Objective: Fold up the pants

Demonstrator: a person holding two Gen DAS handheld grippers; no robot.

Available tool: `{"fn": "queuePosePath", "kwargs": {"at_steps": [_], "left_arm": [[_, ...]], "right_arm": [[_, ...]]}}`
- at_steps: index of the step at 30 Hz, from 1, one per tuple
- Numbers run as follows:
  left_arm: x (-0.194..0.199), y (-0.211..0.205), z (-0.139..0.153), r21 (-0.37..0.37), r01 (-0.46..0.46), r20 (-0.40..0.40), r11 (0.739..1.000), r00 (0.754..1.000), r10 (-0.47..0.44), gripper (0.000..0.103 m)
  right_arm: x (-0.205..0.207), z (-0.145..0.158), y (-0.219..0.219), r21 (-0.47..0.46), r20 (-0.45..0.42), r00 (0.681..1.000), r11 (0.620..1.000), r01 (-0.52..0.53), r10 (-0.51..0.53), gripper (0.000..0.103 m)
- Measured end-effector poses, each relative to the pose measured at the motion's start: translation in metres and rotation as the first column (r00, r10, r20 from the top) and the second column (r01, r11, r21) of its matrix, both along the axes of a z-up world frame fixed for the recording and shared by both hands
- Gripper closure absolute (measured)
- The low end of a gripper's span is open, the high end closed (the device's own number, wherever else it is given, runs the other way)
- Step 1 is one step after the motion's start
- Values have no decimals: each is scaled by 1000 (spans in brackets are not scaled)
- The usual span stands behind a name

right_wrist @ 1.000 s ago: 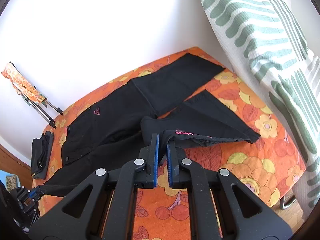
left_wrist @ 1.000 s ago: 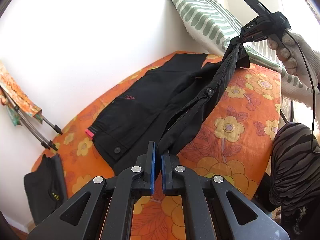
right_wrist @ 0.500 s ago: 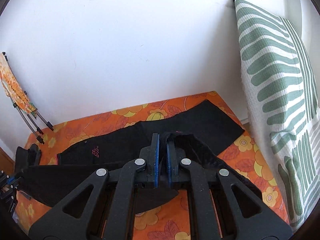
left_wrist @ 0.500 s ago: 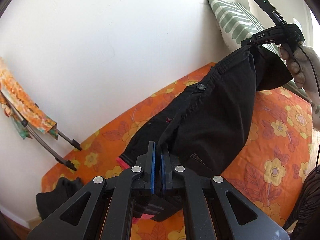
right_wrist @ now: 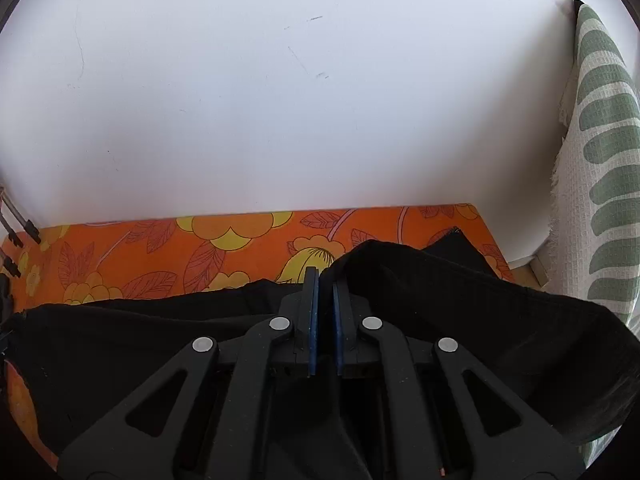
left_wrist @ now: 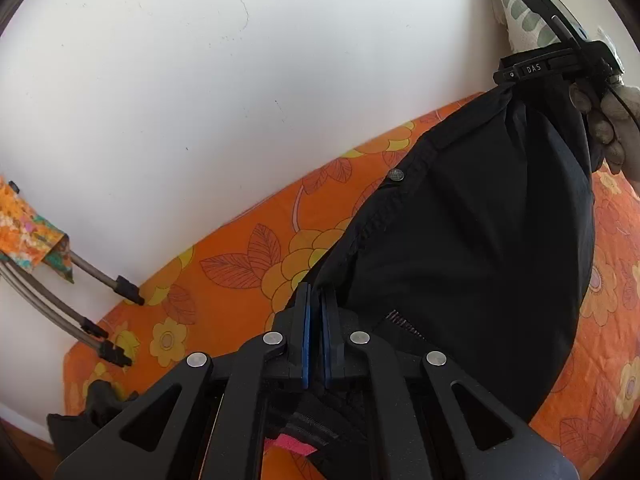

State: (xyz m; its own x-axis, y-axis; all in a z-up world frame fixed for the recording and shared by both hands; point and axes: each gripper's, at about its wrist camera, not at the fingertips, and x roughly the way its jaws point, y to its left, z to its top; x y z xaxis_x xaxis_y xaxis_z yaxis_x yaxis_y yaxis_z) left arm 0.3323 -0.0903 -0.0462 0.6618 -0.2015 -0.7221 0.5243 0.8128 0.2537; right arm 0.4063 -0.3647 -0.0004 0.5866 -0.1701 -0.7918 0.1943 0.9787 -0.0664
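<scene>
Left wrist view: the left gripper [left_wrist: 316,300] tilts downward, pinching the black pants [left_wrist: 472,260] at one end, while the gloved hand [left_wrist: 612,128] holds the right gripper [right_wrist: 324,280] higher, clamped on their other end above the orange floral sheet [left_wrist: 224,276].

Pants [left_wrist: 472,248]: matt black woven cloth with stitched seams and a dull metal snap button [left_wrist: 397,175]. Bed cover [left_wrist: 240,276]: smooth orange cotton-like cloth printed with flowers. Left tool [left_wrist: 315,300] and right tool [right_wrist: 323,280]: matt black plastic arms, shiny metal rivets, blue rubbery pads. Pillow [right_wrist: 600,152]: coarse waffle-textured white and green cloth, frayed edge. Wall [right_wrist: 280,100]: smooth matt white paint, lightly scuffed. Glove [left_wrist: 616,120]: knitted grey cloth
</scene>
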Motion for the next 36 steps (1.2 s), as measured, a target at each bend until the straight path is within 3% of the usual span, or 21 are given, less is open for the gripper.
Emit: {"fn": "queuePosePath", "kwargs": {"at_steps": [6, 14, 16, 18, 20, 22, 25, 29, 33, 36], "left_arm": [[18, 0, -23, 24, -8, -28, 1000, 1000, 9, 100], [28, -2, -40, 45, -31, -49, 998, 998, 33, 99], [29, -2, -42, 49, -33, -51, 998, 998, 36, 99], [30, 0, -43, 53, -53, -57, 997, 997, 56, 99], [32, 2, -44, 59, -71, -62, 996, 995, 75, 95], [33, 4, -44, 58, -80, -65, 995, 994, 83, 94], [31, 3, -45, 65, -83, -58, 994, 995, 87, 93], [30, 5, -44, 63, -109, -64, 992, 992, 113, 80], [35, 19, -38, 17, -159, -83, 987, 984, 160, 68], [31, 26, -30, 1, -185, -60, 983, 981, 185, 68]], "right_arm": [[27, -46, 4, -20, -56, 998, 1000, -18, 16, 97], [40, -71, 3, 3, -80, 996, 1000, -24, 24, 97], [38, -70, 0, 21, -78, 996, 999, -31, 33, 88], [32, -63, -2, 32, -44, 998, 999, -37, 39, 59], [22, -48, -8, 61, 1, 999, 997, -37, 38, 41], [7, -32, -17, 110, 35, 998, 992, -61, 57, 38], [-26, -16, -42, 57, 52, 999, 998, -18, 15, 35], [-75, -26, -103, 18, -38, 993, 993, 117, -116, 34], [-125, -48, -161, 15, -114, 961, 967, 255, -252, 34], [-150, -64, -187, 51, -166, 941, 950, 307, -295, 34]]}}
